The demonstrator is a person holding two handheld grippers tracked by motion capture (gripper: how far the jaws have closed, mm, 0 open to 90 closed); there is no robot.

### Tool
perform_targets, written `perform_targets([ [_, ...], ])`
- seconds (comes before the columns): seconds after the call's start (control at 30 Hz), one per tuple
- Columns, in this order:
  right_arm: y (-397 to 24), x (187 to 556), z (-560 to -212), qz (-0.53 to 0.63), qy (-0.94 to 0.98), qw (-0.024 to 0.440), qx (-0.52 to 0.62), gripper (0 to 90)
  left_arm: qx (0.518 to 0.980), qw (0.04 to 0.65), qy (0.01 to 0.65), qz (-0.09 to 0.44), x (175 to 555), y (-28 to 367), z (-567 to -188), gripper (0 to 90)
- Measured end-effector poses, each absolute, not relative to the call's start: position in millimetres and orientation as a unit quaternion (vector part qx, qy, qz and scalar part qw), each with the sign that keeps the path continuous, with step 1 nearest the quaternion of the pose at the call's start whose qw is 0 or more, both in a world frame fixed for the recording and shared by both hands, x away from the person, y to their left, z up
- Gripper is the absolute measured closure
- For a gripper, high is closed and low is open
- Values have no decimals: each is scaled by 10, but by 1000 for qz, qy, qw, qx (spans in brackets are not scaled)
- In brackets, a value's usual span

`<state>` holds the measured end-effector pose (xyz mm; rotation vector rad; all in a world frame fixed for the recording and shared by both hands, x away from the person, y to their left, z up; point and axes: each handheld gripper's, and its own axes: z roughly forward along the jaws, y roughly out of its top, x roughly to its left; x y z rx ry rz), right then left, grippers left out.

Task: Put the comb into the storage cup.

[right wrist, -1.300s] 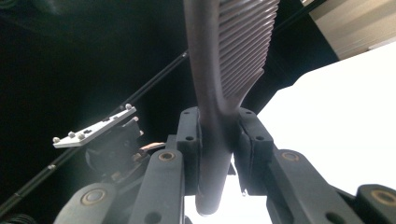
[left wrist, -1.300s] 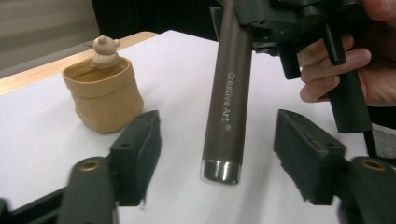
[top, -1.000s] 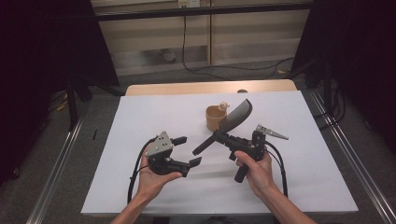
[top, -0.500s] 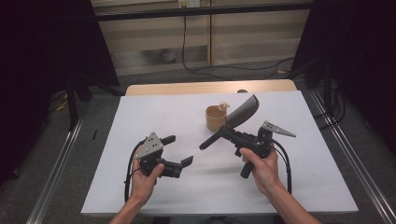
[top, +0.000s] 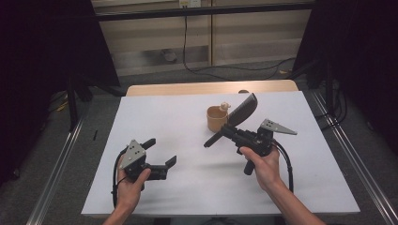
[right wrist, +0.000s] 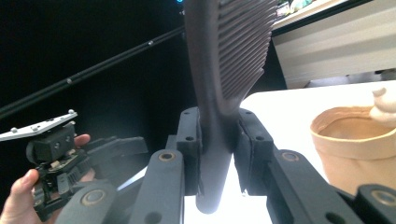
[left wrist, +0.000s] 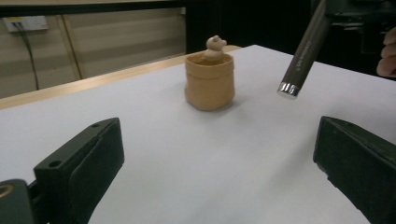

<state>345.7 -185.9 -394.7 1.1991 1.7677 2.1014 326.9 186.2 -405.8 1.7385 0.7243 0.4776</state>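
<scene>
Right tongs (top: 233, 133): clamped on the comb (top: 240, 114) near its handle, teeth raised toward 1 o'clock, beside the pouch (top: 217, 118).
Left tongs (top: 159, 152): just opened wide, empty, probably freed for another grasp.
Worktop (top: 187, 187): carries the pouch at 12 o'clock.

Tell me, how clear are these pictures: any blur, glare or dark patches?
High view: even light on the white table, black surroundings. Left gripper view: the tan pouch is sharp; the left claw, open, looks soft up close. Right gripper view: the right claw grips a dark brush, crisp against black; the table glares white.
</scene>
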Motion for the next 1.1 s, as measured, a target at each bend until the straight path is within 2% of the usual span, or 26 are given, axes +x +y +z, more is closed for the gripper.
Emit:
perform_targets([
  [0.1,-1859,3484,-3905,695,595,86,394,732,720,579,329,196,3231,1951,-4104,20],
  [0.23,-1864,3525,-3855,691,600,97,391,732,707,577,343,220,3197,2031,-4151,20],
  [0.57,-1845,3613,-3748,684,611,114,383,732,701,580,351,224,3177,2108,-4193,20],
  [0.7,-1847,3651,-3694,685,607,122,384,732,691,598,353,200,3158,2177,-4168,21],
  [0.9,-1838,3701,-3633,683,611,133,379,732,667,599,376,233,3099,2291,-4143,20],
  [1.1,-1859,3755,-3577,681,609,142,381,732,670,589,379,246,3028,2341,-4204,22],
])
